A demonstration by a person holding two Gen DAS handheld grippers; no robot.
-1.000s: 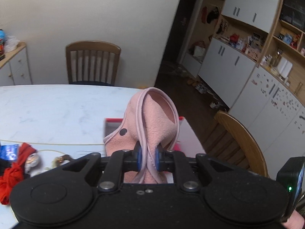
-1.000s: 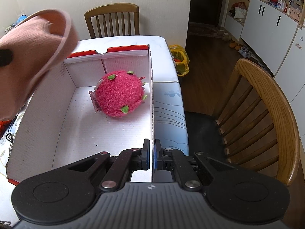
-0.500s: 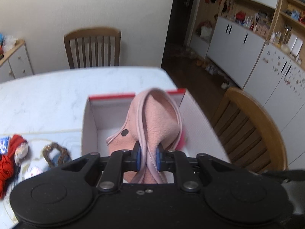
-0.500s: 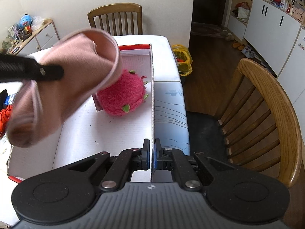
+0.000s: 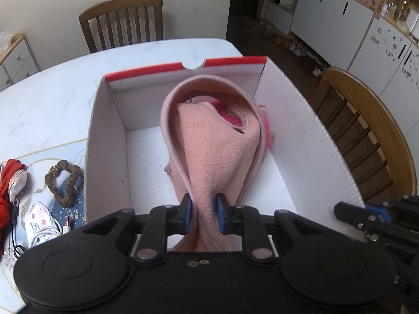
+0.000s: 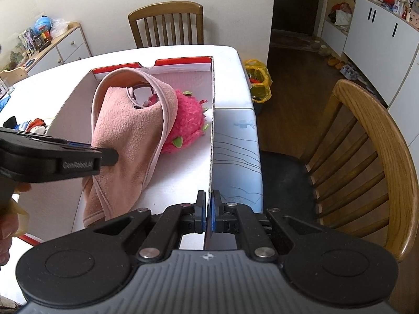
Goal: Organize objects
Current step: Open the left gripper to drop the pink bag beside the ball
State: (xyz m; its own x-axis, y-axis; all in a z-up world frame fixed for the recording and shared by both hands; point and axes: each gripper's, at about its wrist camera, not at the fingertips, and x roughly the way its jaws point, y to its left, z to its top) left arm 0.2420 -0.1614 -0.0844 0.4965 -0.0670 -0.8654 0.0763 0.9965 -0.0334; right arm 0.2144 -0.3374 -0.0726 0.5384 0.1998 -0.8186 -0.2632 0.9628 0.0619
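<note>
Left gripper point(image 5: 203, 214): jaws just been easing apart, pink fleece garment point(image 5: 217, 154) between the blue pads and seemingly touching both, so a loosening hold rather than a clean release. Hangs ahead of and below the fingers, inside the white cardboard box point(image 5: 309, 141), lower end on or very near the floor in the right wrist view, upper loop leaning against the fuzzy pink ball toy point(image 6: 188, 125) at the far side. Right gripper point(image 6: 208, 216): clamped shut on the box's near right wall, pinning it steady. To do the drop well: keep that wall pinned, finish opening the left jaws fully before lifting, then draw straight back up so no fold snags on a pad and drags out again. Likely worth nudging the fleece toward the bare floor nearer the gripper, not on top of the toy, to leave room. Left of the box on the table point(image 5: 52, 96): brown scrunchie point(image 5: 65, 183), red fabric item point(image 5: 7, 191), small white pouch point(image 5: 39, 219), probably next for sorting. Risk: light cardboard shifting if the right hold slackens.
</note>
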